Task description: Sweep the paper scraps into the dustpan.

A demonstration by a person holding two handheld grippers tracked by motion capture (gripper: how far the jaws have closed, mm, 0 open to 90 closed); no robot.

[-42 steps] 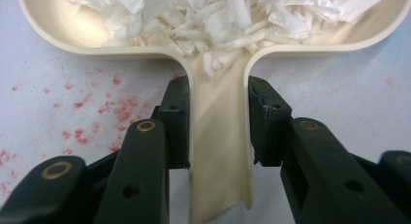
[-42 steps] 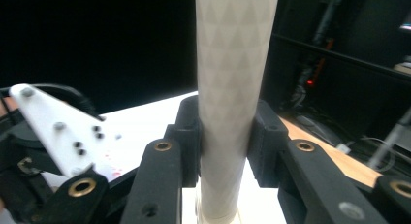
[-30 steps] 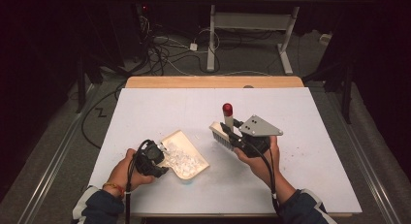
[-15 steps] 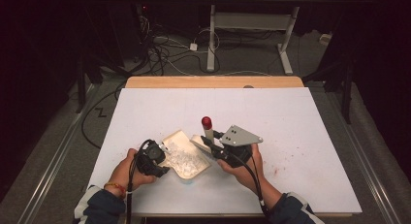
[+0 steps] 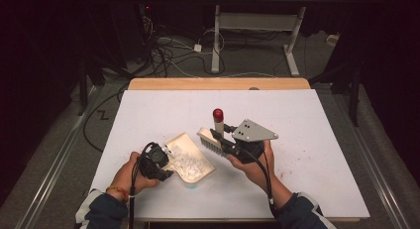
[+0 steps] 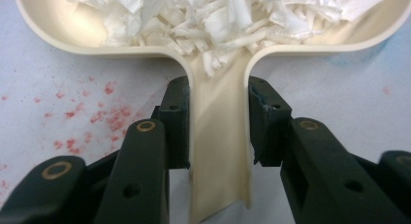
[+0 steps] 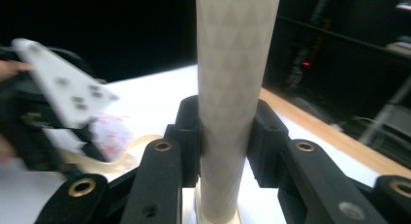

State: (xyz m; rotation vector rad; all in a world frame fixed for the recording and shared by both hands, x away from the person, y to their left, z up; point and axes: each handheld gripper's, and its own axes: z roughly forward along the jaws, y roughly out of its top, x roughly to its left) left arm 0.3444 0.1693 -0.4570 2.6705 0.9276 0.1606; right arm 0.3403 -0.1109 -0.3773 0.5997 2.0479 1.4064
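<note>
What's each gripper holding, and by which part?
Left gripper clamps the cream dustpan by its handle. Right gripper clamps the brush by its pale handle shaft.

A cream plastic dustpan [image 5: 190, 159] holds shredded white paper scraps [image 6: 228, 15]. The hand brush [image 5: 214, 140] has a pale grey handle [image 7: 232, 88] embossed with a faint triangle pattern, a red tip [image 5: 218, 113] and whitish bristles. The white tabletop [image 5: 317, 120] carries faint pinkish-red speckles [image 6: 104, 120]. Both grippers have black jaws with brass-coloured rivets.
</note>
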